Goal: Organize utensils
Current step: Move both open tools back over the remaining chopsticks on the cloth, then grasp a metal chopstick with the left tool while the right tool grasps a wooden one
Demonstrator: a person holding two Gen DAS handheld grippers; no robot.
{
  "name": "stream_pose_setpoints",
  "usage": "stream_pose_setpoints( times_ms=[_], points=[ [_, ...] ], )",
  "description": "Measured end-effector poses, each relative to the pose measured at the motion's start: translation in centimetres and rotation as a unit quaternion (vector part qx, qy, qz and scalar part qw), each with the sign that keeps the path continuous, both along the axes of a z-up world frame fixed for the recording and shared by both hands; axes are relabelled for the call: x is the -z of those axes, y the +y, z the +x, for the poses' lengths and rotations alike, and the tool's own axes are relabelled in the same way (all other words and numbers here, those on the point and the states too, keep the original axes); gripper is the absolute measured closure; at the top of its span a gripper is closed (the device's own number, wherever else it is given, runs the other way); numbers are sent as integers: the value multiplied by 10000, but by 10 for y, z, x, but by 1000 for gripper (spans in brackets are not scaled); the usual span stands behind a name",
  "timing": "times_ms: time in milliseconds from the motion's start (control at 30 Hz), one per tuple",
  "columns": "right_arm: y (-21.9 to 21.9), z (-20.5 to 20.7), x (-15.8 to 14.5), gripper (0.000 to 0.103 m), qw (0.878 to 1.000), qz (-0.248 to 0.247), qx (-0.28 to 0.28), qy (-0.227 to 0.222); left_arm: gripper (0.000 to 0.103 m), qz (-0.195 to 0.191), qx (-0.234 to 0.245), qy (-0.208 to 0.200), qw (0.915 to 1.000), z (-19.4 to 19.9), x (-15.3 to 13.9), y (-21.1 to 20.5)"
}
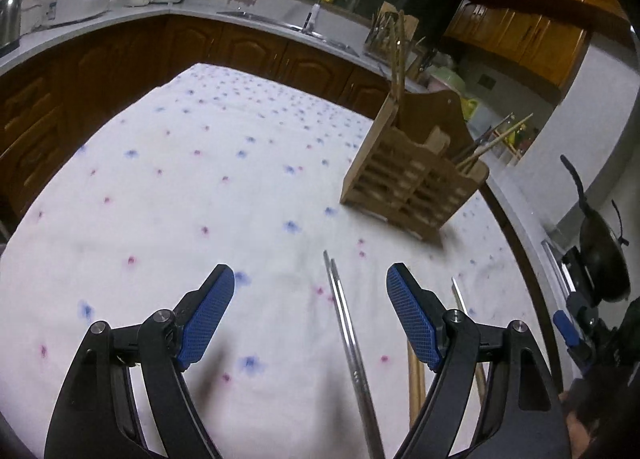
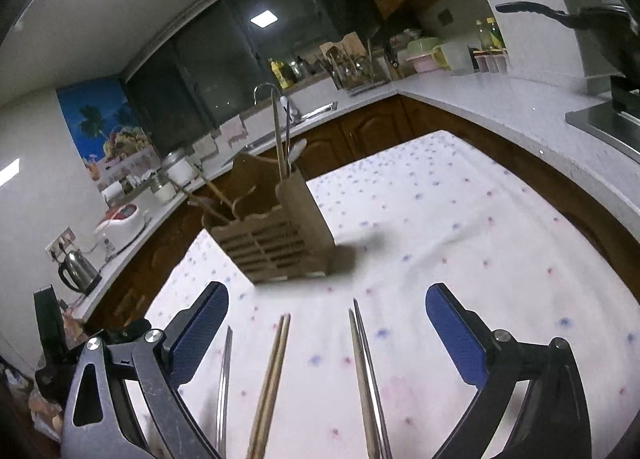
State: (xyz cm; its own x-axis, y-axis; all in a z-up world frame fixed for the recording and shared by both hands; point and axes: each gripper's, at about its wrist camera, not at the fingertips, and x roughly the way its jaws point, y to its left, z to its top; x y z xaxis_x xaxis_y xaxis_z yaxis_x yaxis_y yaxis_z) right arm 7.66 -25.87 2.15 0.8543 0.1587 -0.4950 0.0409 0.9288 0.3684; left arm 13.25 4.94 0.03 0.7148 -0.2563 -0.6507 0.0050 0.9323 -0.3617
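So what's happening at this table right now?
A person holds two grippers over a flowered tablecloth, sorting chopsticks into a wooden holder that already has some. The left gripper is open above a metal pair; the right gripper is open above a wooden pair and a third pair. Nothing is gripped.

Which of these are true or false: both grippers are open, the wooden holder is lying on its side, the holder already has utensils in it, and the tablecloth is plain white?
1. Both grippers are open. True: the left gripper and right gripper hold nothing.
2. The wooden holder lies on its side. False: it stands upright.
3. The holder already has utensils. True: chopsticks stick out of it.
4. The tablecloth is plain white. False: it has blue and pink spots.
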Motion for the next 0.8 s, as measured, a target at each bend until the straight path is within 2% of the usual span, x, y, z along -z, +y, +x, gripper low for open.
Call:
stream_pose_setpoints(
  times_ms=[300, 400, 600, 733, 800],
  points=[
    [10, -11, 20, 4, 9993, -225, -151, 244, 23, 274, 36, 244, 9993, -3, 8, -7],
    [14, -9, 20, 7, 9990, -283, -212, 276, 23, 404, 57, 348, 9986, -2, 10, -10],
    [23, -4, 24, 26, 9975, -386, -405, 430, 23, 528, 178, 548, 9969, 4, 16, -19],
    [29, 5, 32, 49, 9948, -478, -576, 695, 23, 636, 301, 715, 9950, 12, 23, -28],
    [32, 10, 37, 56, 9930, -534, -669, 819, 25, 711, 358, 797, 9936, 16, 26, -33]
  ],
)
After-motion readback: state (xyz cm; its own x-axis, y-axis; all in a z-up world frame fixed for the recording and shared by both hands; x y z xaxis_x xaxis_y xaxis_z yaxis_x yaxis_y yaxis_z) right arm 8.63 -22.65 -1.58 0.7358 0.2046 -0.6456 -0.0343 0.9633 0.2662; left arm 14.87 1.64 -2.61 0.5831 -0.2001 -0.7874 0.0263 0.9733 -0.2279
